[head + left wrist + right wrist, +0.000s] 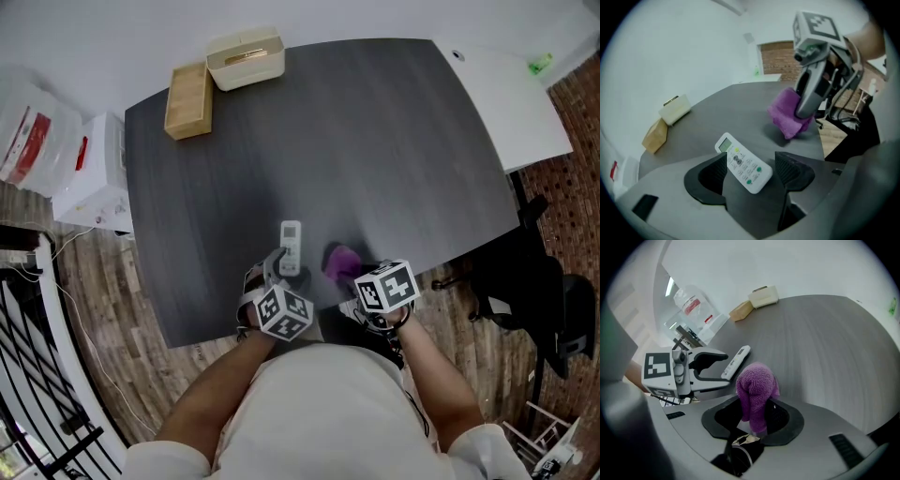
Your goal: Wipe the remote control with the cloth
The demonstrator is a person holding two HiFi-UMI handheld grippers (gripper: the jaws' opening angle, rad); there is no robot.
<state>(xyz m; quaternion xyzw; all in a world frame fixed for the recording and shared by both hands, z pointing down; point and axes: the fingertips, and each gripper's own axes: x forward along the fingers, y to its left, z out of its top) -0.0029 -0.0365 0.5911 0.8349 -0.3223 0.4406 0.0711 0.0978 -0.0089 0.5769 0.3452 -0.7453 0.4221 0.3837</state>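
Both forearms reached forward from the person's body over the near edge of the dark table (375, 141), each gripper angled steeply down. The left gripper (750, 174) stood with its jaws wide apart, the white remote control (743, 162) lying flat on the table between them, ungripped. Just beside it, the right gripper (757, 417) was clamped on a bunched purple cloth (757, 385).

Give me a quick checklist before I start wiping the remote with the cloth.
1. Grip on cloth by right gripper: ok, jaws closed on it.
2. Buttons of remote face up on table: ok.
3. Hold on remote by left gripper: not ok, jaws apart, not clamping it.
4. Contact of cloth with remote: not ok, they are apart.
5. Dirt on remote: cannot tell.
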